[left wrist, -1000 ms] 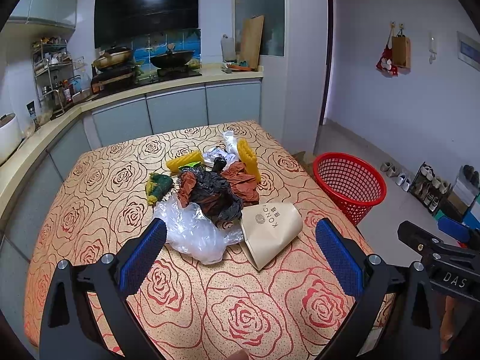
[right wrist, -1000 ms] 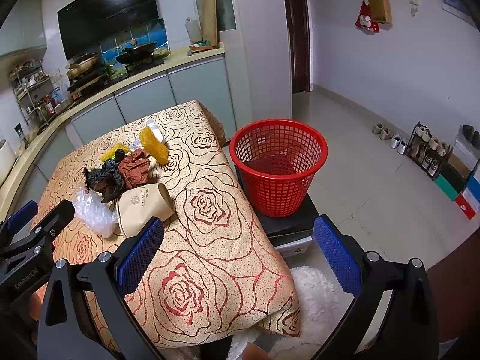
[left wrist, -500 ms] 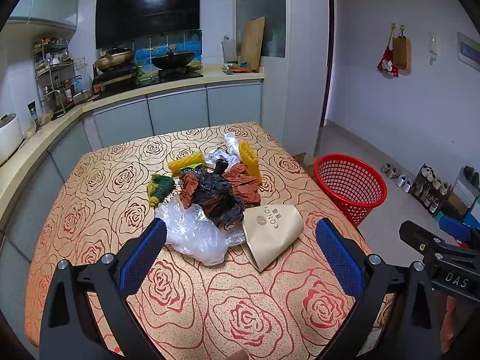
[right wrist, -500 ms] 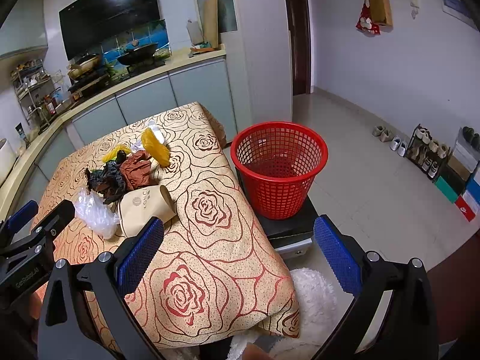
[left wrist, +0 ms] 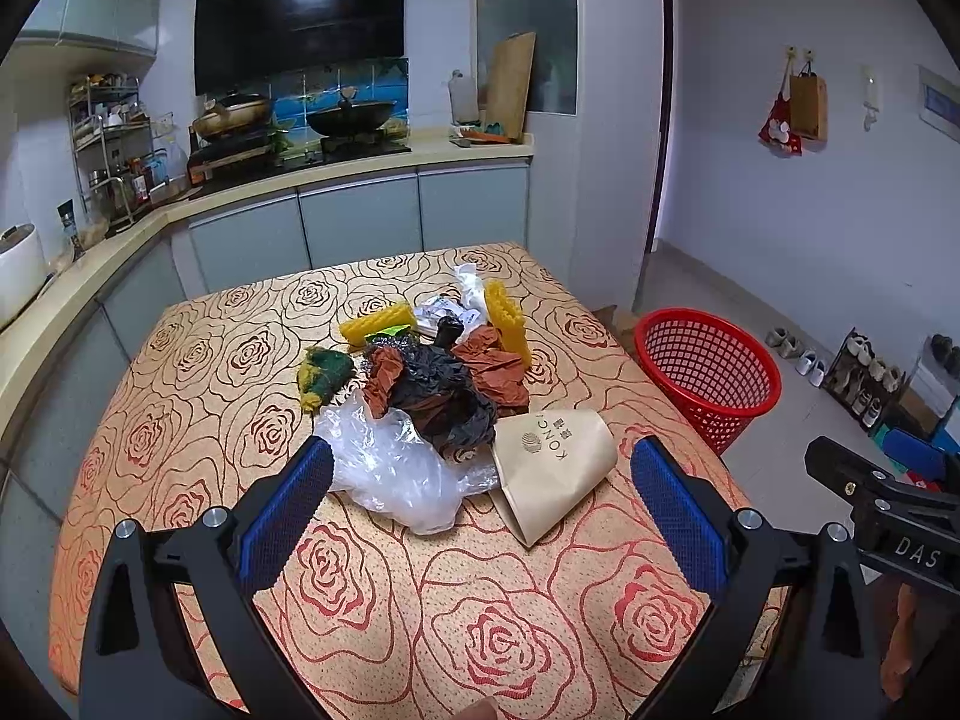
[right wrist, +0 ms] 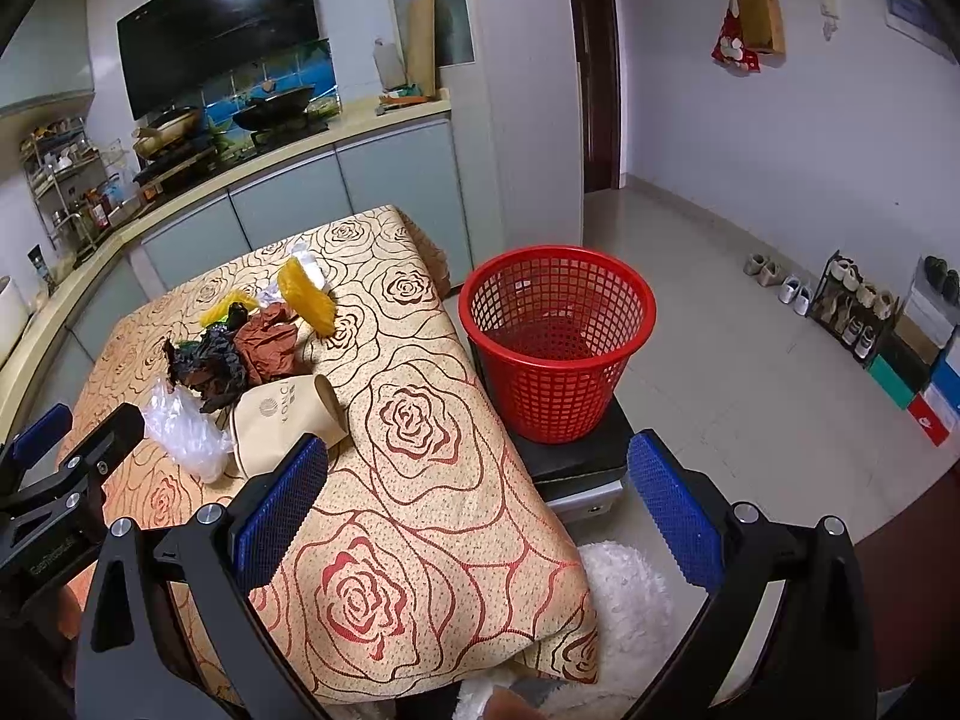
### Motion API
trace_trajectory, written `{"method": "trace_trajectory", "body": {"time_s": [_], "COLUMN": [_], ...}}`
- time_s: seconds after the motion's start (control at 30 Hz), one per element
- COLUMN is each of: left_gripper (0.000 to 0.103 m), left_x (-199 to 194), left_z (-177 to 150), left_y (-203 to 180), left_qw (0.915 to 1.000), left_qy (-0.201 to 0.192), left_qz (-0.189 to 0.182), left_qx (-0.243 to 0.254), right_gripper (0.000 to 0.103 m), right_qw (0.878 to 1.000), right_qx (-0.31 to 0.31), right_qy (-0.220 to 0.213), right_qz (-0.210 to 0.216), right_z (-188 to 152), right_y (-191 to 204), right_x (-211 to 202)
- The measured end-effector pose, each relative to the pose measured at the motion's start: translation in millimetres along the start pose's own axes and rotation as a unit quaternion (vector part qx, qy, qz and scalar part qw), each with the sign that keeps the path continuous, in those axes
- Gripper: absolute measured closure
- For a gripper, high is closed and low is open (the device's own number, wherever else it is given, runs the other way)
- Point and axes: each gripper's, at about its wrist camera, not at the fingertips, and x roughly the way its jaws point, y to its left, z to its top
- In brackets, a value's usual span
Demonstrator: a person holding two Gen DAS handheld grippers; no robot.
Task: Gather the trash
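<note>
Trash pile (left wrist: 432,384) unmoved since earlier, both jaws still apart, empty, left gripper (left wrist: 480,498) slightly nearer.

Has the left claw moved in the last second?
Yes, slightly: the left claw has eased back and up; the trash pile sits a bit higher in its view.

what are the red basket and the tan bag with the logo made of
Red basket: looks like moulded plastic, slightly glossy, with a regular open grid in its wall. Tan bag: apparently matte kraft paper, holding sharp creases and flat folds.
</note>
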Motion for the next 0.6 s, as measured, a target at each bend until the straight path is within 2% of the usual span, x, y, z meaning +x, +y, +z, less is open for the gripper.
{"method": "trace_trajectory", "body": {"time_s": [0.6], "left_gripper": [0.007], "left_x": [4.9], "left_z": [5.6], "left_y": [5.2], "left_qw": [0.9998], "left_qy": [-0.015], "left_qz": [0.008], "left_qx": [-0.003], "right_gripper": [0.005], "right_qw": [1.000], "right_qx": [-0.004], "right_qy": [-0.028], "right_qz": [-0.004], "right_z": [4.0], "right_y": [3.7], "right_x": [0.9]}}
